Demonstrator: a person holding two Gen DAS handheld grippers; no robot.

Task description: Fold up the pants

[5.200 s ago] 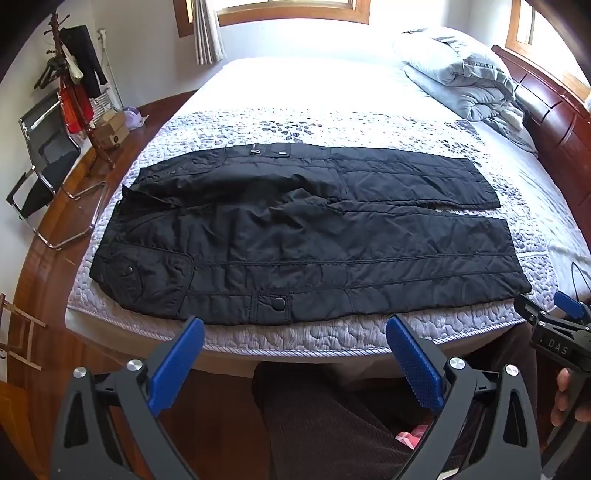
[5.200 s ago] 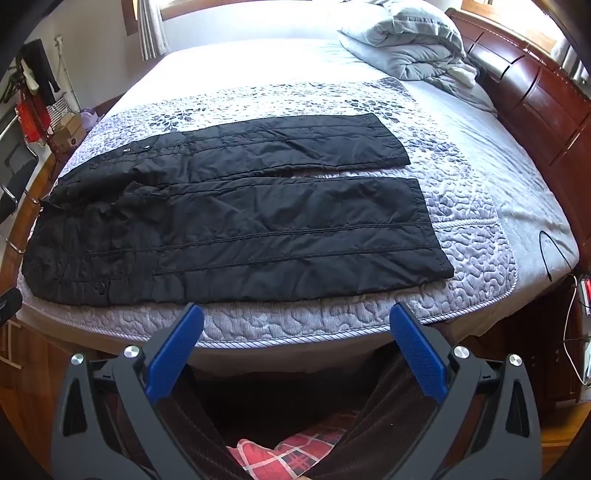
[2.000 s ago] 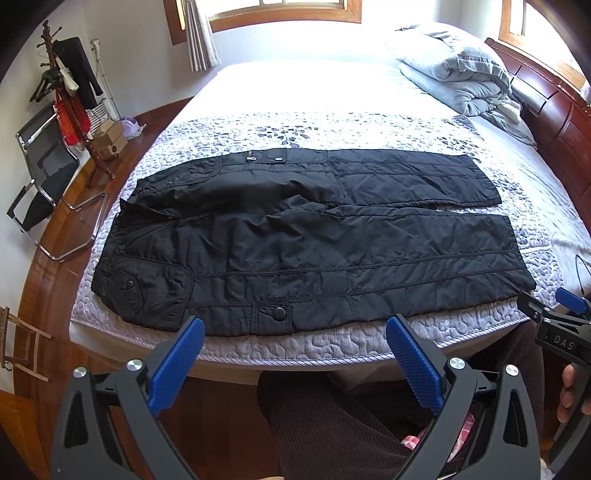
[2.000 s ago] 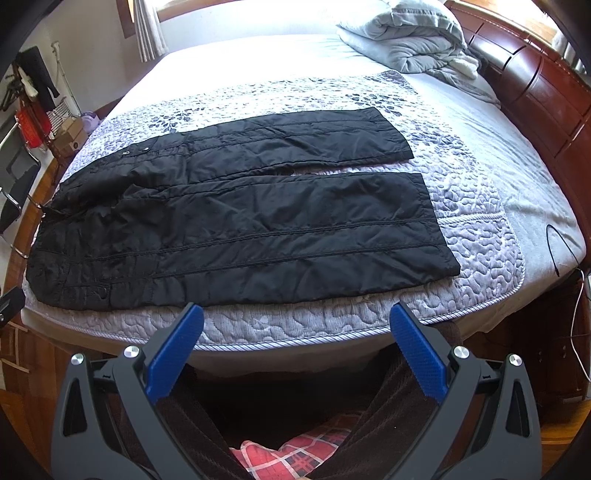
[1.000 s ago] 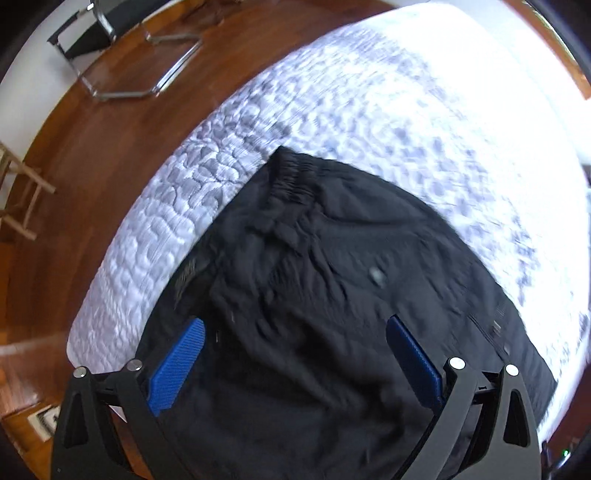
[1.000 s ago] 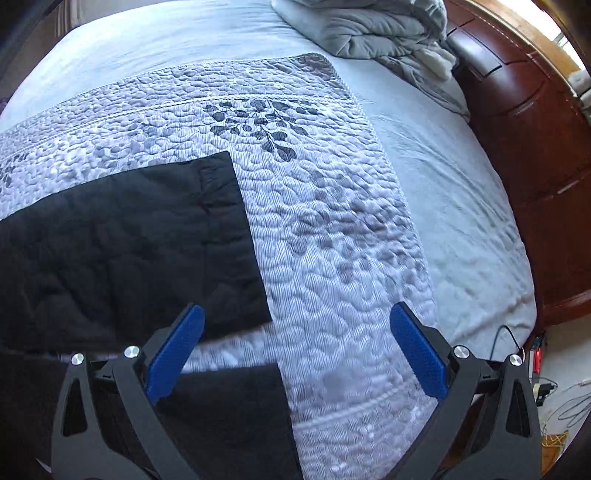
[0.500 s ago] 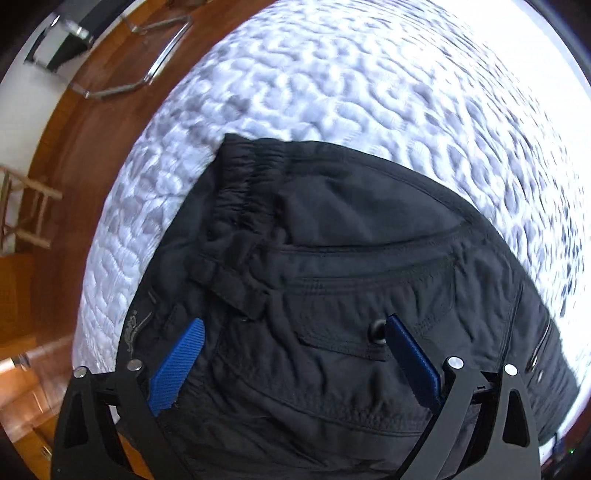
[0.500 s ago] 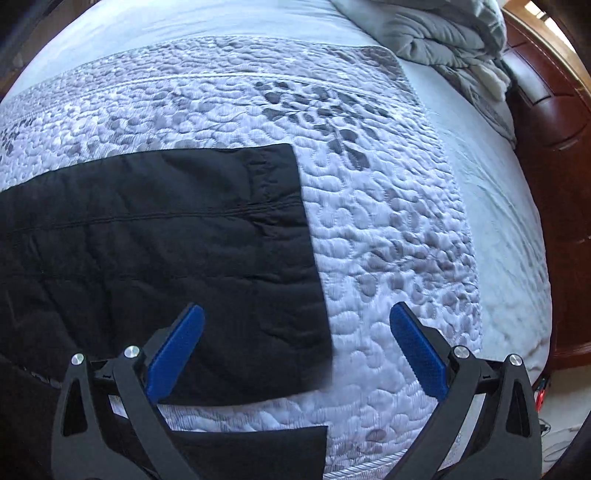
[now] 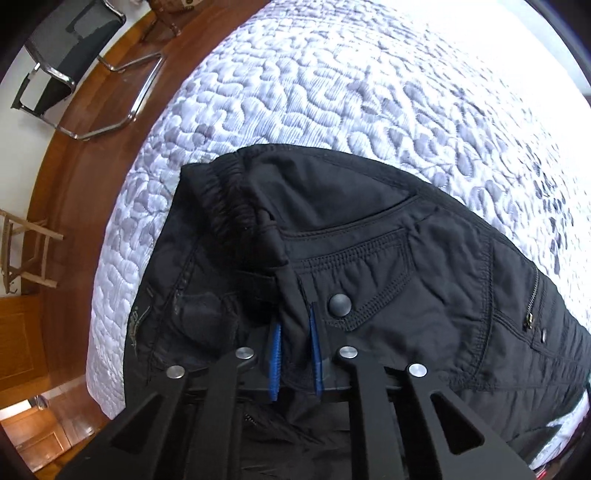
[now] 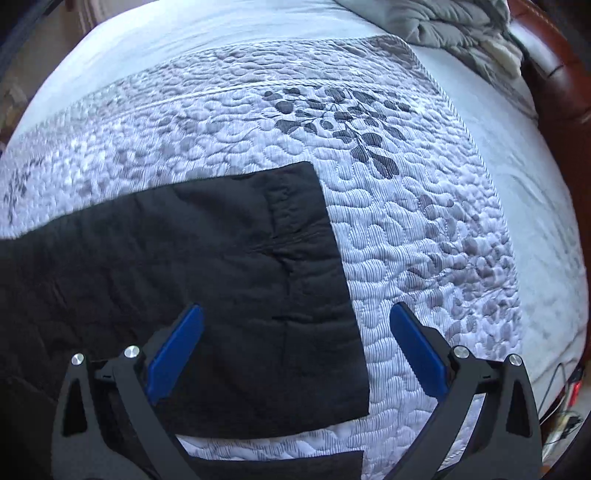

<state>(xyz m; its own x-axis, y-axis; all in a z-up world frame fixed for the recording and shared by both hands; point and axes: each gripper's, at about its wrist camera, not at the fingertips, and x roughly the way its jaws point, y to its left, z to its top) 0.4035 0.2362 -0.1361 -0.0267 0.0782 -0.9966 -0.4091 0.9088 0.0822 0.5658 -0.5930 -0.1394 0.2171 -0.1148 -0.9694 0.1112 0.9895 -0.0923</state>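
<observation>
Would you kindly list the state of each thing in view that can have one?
Pants: unfolded, lying flat on the quilt, legs side by side.
Left claw: just closed, pinching a fold of fabric at the waist.
Right claw: open over the far leg's hem, holding nothing.
Quilt: spread flat on the bed.
Grey duvet: bunched by the headboard.

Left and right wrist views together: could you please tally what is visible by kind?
Pants: 1
Quilted bedspread: 1
Grey duvet: 1
Chair: 1
Grippers: 2, left gripper shut on the pants, right gripper open
Total: 6
</observation>
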